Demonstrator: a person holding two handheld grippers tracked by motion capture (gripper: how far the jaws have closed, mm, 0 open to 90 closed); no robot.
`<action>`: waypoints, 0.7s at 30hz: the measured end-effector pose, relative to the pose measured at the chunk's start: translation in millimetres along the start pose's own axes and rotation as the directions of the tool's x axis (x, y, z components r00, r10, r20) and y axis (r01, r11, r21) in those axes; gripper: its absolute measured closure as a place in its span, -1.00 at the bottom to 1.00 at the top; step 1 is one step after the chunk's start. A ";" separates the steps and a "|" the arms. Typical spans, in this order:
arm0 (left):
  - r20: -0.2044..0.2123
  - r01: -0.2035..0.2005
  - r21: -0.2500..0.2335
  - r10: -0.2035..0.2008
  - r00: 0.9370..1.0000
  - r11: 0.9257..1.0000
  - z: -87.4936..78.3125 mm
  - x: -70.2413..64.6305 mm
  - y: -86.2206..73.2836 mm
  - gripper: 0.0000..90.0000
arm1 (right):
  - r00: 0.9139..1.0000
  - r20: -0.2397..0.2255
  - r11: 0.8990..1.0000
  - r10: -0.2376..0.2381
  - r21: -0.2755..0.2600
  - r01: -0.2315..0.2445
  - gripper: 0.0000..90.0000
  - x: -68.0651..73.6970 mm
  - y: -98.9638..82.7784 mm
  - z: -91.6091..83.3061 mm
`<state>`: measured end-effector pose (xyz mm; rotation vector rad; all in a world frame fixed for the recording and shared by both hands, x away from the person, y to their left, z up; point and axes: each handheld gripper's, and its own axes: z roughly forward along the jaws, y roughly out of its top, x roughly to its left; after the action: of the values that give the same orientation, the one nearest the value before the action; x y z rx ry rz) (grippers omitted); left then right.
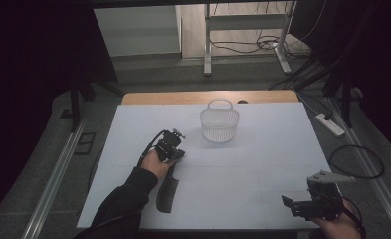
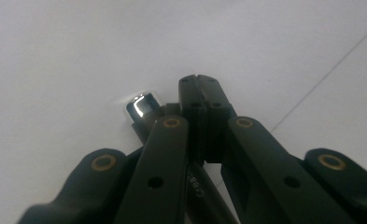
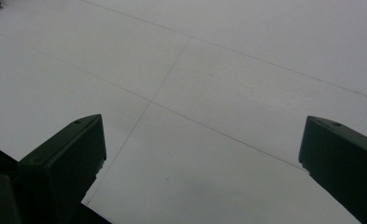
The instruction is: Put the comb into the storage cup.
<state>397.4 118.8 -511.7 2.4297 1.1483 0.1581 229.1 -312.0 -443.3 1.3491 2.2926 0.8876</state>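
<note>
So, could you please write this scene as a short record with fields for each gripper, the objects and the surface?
left gripper: shut on the black comb's handle, which has a shiny end cap
right gripper: open, nothing between its jaws, near the table's front right edge
basket: white, with a handle, upright at the far middle, apart from both grippers
table: white sheet with faint fold lines

black comb (image 1: 166, 191) (glossy), white mesh basket (image 1: 219, 124), white table sheet (image 1: 252, 164), black jaws on both grippers
</note>
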 end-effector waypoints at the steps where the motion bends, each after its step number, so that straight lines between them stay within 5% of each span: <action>1: -0.002 0.004 0.001 -0.004 1.000 1.000 0.0 1.6 -0.2 0.98 | 1.000 0.000 1.000 0.000 0.000 0.000 -0.98 0.0 0.0 0.0; 21: -0.041 0.080 0.020 -0.079 0.996 0.997 -13.5 32.8 -23.9 0.98 | 1.000 0.000 1.000 -0.005 -0.003 0.005 -0.97 0.6 0.0 -0.4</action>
<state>398.0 161.5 -512.9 2.4047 1.2684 0.1717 228.5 -311.6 -443.0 1.3414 2.2932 0.8887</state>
